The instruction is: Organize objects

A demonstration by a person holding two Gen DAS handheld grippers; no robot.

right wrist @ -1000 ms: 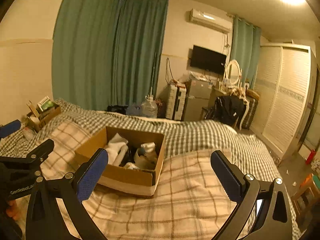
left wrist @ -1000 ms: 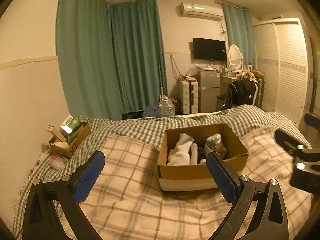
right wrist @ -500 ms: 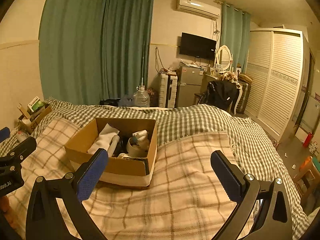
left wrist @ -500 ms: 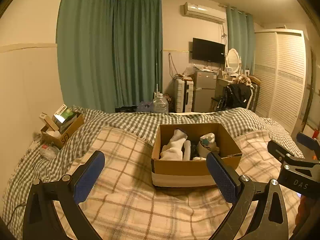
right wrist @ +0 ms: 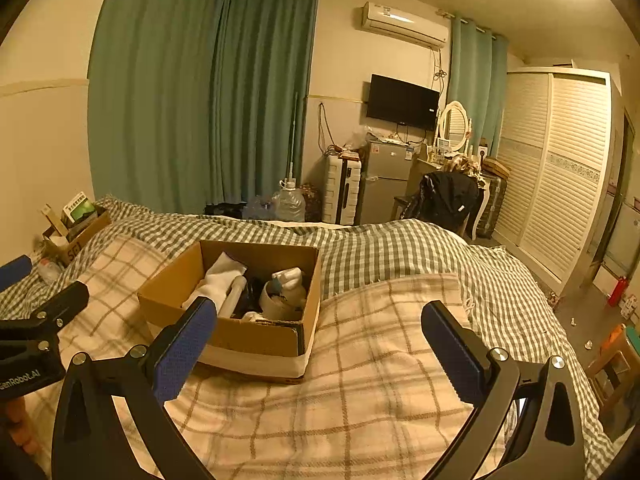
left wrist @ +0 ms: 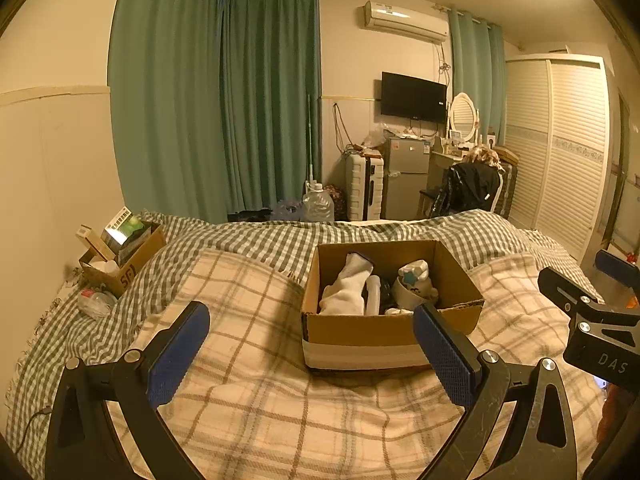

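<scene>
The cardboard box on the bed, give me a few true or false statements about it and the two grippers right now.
1. The cardboard box sits open on the plaid blanket. True.
2. The left gripper is shut on a sock. False: it is open and holds nothing.
3. A white sock lies inside the box. True.
4. The right gripper is inside the box. False: it is open, short of the box.
</scene>
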